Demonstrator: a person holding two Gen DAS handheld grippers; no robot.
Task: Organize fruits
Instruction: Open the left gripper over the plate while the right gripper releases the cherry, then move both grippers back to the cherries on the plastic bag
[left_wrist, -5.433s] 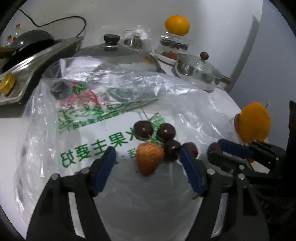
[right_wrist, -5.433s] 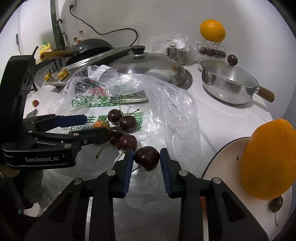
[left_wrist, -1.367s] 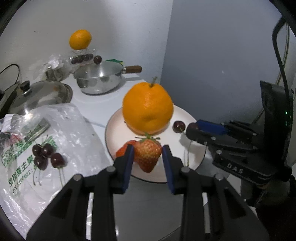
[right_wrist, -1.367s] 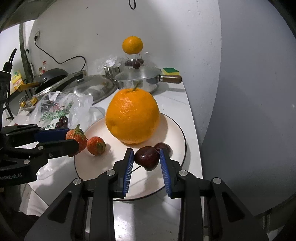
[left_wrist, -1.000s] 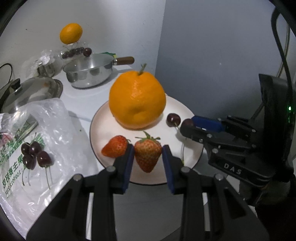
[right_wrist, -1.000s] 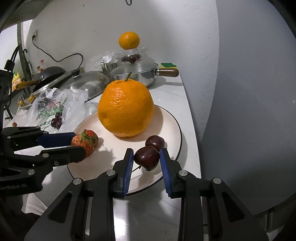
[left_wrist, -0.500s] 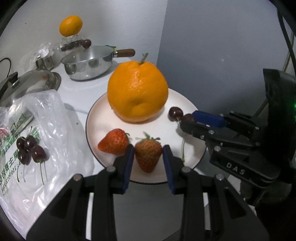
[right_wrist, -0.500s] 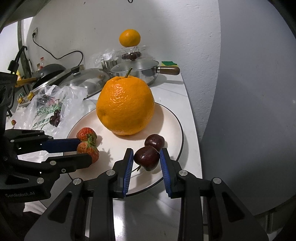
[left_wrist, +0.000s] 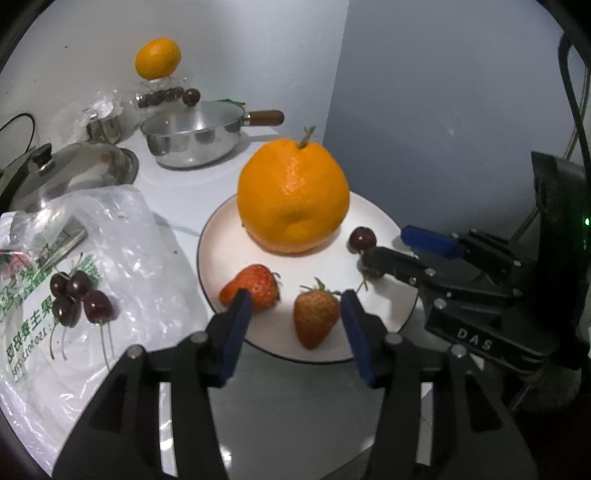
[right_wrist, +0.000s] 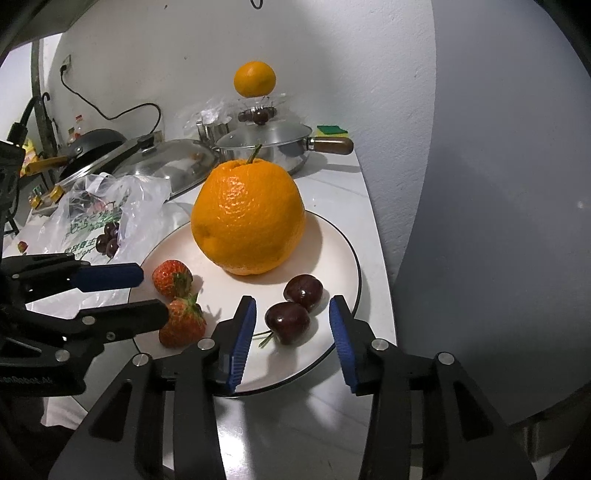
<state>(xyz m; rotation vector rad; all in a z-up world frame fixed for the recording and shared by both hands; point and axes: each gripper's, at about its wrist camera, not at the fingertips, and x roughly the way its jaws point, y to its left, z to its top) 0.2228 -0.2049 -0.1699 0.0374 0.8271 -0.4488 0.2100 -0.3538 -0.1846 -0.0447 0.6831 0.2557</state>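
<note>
White plate (right_wrist: 347, 254) near the right end of the pale surface (right_wrist: 332, 192), dark-rimmed. On it: a large orange (right_wrist: 248, 218) with a stem stub toward the back, two strawberries along the left edge, two dark cherries along the right.

Left tongs (left_wrist: 291, 325): jaws opening, blue pads clear of the fruit. The paler strawberry (left_wrist: 317, 317) lies on the plate between them, tip toward the rim, touched by neither pad. The redder strawberry (left_wrist: 253, 286) sits just beside the left pad.

Right tongs (right_wrist: 291, 332): jaws opening too. The nearer cherry (right_wrist: 287, 322) rests on the plate between the pads, gaps on both sides, stem trailing toward the rim. The second cherry (right_wrist: 303, 289) sits touching it, just behind.

Left of the plate, a clear plastic bag (left_wrist: 122, 236) with green print, a cluster of cherries (left_wrist: 75, 299) on it. Farther back, a steel saucepan (right_wrist: 275, 147) and a domed pot lid (left_wrist: 70, 173); behind them, a small orange (right_wrist: 255, 79) perched on a rack.
</note>
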